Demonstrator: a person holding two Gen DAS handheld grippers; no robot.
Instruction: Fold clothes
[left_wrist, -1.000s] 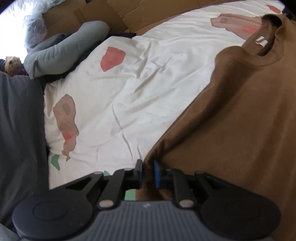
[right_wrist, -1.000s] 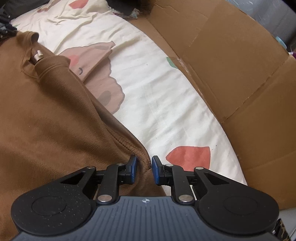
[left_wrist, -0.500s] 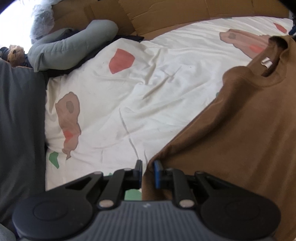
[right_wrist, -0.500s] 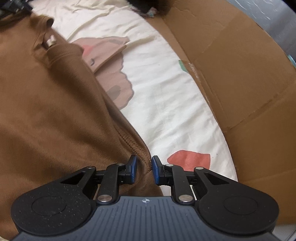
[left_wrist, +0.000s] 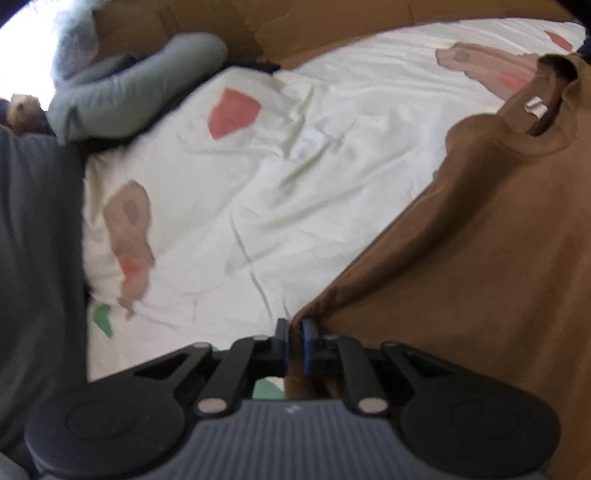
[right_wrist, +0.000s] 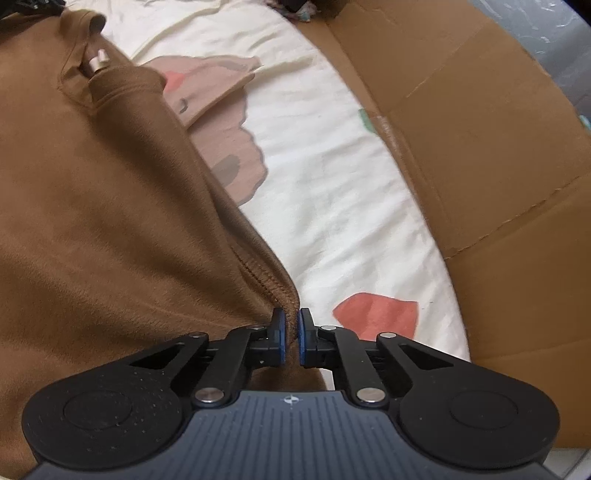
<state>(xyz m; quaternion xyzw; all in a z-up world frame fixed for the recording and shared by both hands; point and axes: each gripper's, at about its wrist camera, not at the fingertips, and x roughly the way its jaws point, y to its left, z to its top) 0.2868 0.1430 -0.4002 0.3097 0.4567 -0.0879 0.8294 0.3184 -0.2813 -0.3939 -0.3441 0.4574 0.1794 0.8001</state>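
Note:
A brown shirt (left_wrist: 461, 258) lies spread on a cream patterned bed sheet (left_wrist: 295, 184), its collar and white neck label (left_wrist: 535, 107) at the far end. My left gripper (left_wrist: 294, 325) is at the shirt's near left corner. Its jaws are closing, with the fabric edge pinched between the blue pads. In the right wrist view, the same shirt (right_wrist: 110, 221) fills the left half. My right gripper (right_wrist: 290, 314) is shut on its stitched hem corner at the near right. The fabric pulls taut toward both grips.
Brown cardboard (right_wrist: 480, 129) borders the sheet (right_wrist: 332, 184) on the right and along the far side. A grey garment (left_wrist: 129, 92) and a small plush toy (left_wrist: 22, 110) lie at the far left. Dark grey fabric (left_wrist: 37, 240) runs along the left edge.
Both grippers' jaws narrowed onto the shirt's corners; the right gap closed markedly around the hem. The shirt edges now look drawn taut and slightly lifted. The right wrist rolled a little.

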